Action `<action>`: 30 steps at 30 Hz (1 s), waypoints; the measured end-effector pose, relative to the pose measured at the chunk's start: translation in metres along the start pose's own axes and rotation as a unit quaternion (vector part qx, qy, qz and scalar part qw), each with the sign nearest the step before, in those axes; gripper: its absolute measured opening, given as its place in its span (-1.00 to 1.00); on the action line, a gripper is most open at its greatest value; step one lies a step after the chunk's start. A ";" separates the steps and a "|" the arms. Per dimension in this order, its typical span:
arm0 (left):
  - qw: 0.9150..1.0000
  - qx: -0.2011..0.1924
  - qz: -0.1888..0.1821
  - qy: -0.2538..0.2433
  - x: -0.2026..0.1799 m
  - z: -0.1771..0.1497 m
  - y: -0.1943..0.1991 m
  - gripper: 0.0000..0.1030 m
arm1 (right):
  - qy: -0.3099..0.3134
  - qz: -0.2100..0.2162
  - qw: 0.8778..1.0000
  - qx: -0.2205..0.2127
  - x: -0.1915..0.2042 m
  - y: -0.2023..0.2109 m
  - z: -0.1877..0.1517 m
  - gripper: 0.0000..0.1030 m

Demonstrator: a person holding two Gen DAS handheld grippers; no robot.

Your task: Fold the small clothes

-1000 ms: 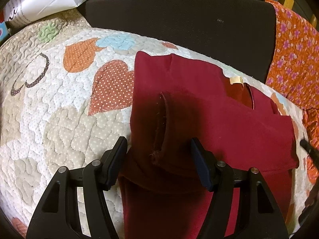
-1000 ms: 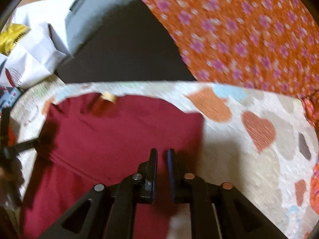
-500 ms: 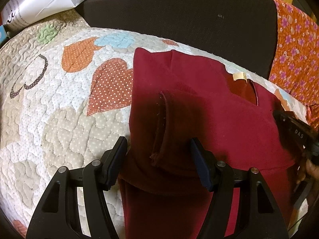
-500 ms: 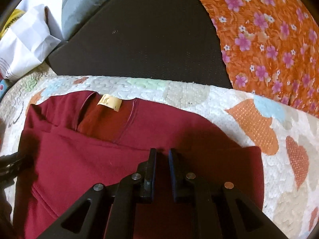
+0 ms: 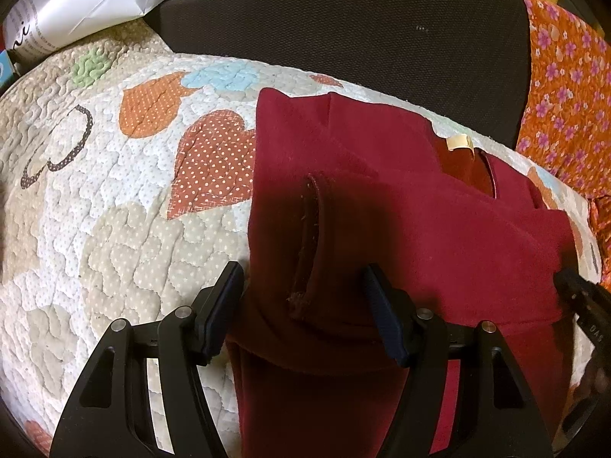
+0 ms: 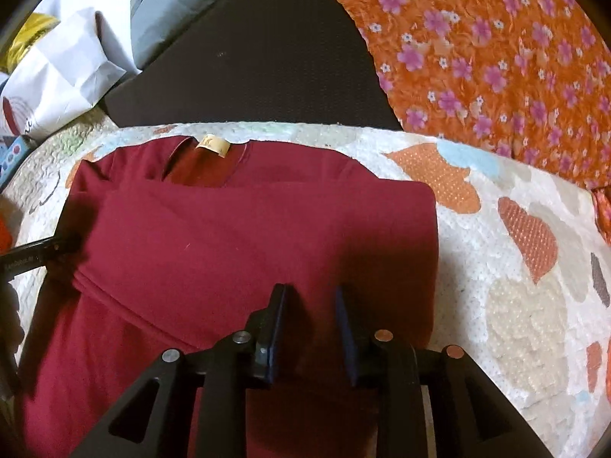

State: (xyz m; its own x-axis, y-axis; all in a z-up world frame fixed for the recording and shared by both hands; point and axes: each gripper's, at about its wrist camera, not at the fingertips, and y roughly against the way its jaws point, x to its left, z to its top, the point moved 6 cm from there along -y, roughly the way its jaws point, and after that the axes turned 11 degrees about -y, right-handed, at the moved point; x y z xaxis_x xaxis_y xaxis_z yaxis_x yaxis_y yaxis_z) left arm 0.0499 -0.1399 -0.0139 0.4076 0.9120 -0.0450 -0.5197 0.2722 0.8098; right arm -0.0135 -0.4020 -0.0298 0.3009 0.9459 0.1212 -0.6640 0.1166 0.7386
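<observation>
Maroon cotton shirt (image 6: 244, 252) lay on the heart-patterned quilt (image 5: 114, 229), sleeves folded in, lengthwise fold left; left gripper (image 5: 305, 305) spread, right gripper (image 6: 310, 328) just parting, pinching nothing.

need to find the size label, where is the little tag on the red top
On the heart-patterned quilt lies a dark red top. At its far edge the neckline opens; the small cream tag sits there, the only pale spot on the red.
</observation>
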 end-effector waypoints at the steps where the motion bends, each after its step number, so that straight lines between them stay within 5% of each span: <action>1: 1.000 0.001 0.000 -0.001 0.000 0.000 0.000 0.28 | -0.004 -0.002 1.000 0.007 0.001 0.003 0.003 -0.49; 9: 1.000 -0.001 0.004 0.014 0.005 0.000 0.005 0.28 | -0.003 0.060 0.998 0.002 0.047 0.000 0.031 -0.45; 16: 1.000 0.005 -0.001 0.024 0.011 0.001 -0.002 0.28 | -0.013 0.046 0.998 0.027 0.055 -0.037 0.034 -0.45; 20: 1.000 0.005 0.001 0.020 0.010 0.001 0.001 0.28 | -0.016 0.055 0.998 0.027 0.042 -0.008 0.024 -0.43; 25: 1.000 0.006 0.004 0.014 0.007 -0.002 0.002 0.28 | -0.031 -0.007 0.999 0.007 -0.010 0.035 -0.006 -0.32; 30: 1.000 0.001 0.008 0.007 0.003 -0.003 0.001 0.28 | -0.010 -0.022 1.000 0.017 -0.033 0.026 -0.023 -0.31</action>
State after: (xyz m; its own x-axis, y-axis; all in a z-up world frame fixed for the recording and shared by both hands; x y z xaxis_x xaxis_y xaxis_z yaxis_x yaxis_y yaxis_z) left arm 0.0485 -0.1357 -0.0147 0.3886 0.9205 -0.0410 -0.5246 0.2576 0.8115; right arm -0.0567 -0.4226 -0.0297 0.3426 0.9341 0.1006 -0.6258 0.1471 0.7660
